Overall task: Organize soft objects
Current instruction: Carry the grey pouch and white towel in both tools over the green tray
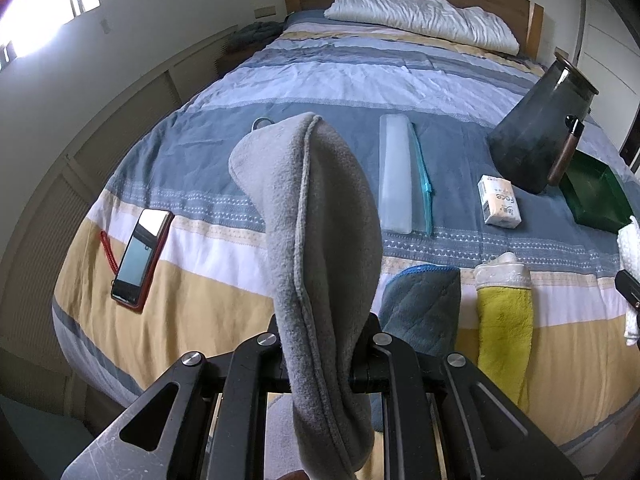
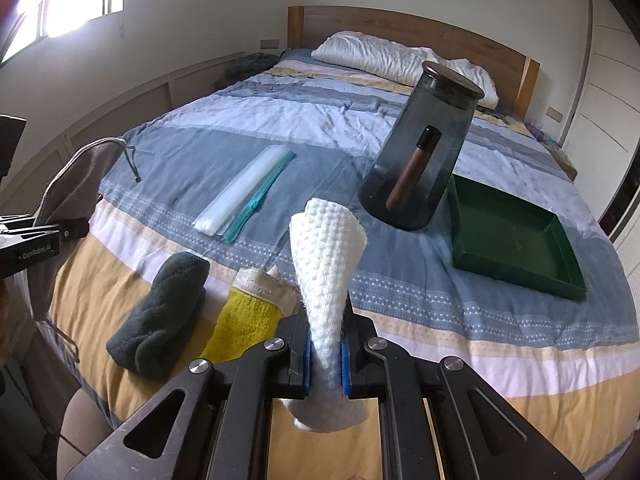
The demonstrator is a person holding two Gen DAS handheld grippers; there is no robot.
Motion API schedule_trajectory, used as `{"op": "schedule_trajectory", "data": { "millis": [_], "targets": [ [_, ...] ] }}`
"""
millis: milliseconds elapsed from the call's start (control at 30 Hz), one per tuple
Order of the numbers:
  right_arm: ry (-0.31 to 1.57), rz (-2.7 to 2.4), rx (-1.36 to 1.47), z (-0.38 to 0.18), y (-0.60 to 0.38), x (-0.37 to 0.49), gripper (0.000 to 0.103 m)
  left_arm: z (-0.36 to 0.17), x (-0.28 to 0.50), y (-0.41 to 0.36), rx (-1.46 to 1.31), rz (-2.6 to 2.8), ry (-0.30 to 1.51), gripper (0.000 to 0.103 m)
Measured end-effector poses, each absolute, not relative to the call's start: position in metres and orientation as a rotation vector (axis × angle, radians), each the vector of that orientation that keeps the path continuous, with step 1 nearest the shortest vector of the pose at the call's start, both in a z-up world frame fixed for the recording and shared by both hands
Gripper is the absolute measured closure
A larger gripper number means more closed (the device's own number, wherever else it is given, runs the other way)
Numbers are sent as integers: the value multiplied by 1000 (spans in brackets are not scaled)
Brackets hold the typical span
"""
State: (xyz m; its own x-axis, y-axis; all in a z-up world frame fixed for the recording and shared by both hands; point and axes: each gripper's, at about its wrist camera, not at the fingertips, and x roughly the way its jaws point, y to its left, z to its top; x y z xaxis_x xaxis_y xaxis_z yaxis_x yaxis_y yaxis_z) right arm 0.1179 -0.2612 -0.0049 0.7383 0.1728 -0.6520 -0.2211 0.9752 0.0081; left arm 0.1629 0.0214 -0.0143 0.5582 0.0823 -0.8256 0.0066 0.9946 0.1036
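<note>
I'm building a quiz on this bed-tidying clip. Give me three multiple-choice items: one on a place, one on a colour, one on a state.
1. Where does the green tray sit?
A. on the bed
B. on the floor
C. on the pillow

2. What colour is the cloth in the right gripper?
A. yellow
B. white
C. red

3. The left gripper is:
A. wide open and empty
B. shut on the grey pouch
C. out of view

Answers: 1 A, it rests on the striped cover; 2 B, white waffle weave; 3 B, the fingers pinch the fleece.
</note>
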Motion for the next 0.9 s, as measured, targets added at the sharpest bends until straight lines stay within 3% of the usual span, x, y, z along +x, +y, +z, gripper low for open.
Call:
{"op": "schedule_trajectory", "data": {
  "millis": [900],
  "targets": [
    [748, 156, 11, -24, -335, 121, 94, -26, 147, -135, 199, -186, 1063, 91]
  ]
}}
